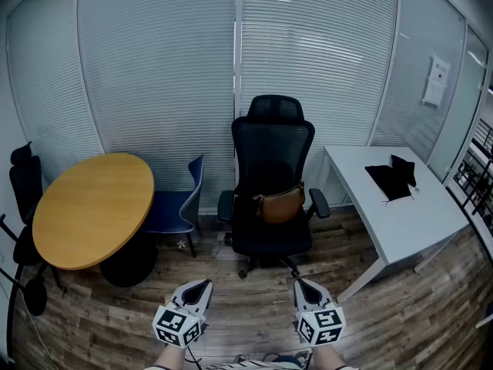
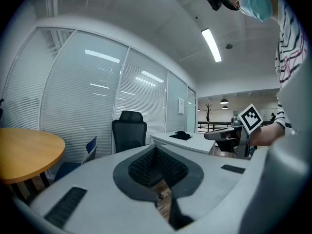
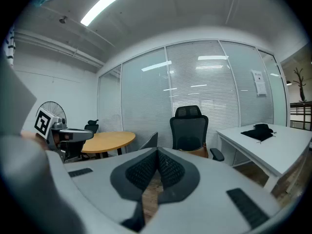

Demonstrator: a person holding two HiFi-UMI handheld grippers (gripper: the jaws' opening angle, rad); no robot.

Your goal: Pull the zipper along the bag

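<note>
Our left gripper and right gripper are both closed on nothing, low at six o'clock in the head view. We should step closer, then steady the bag with one and pinch its zipper, too small to see yet, with the other. The brown bag rests on the black chair seat at twelve o'clock, well apart from both.

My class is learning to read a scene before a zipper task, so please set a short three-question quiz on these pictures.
1. True or false: the brown bag lies on the round wooden table.
2. The left gripper and right gripper are: A open; B shut, empty; C shut on the bag.
3. Fill in: in the head view, the table stands to the black office chair's ___.
Key: 1 false, it sits on the chair; 2 B; 3 left.
</note>
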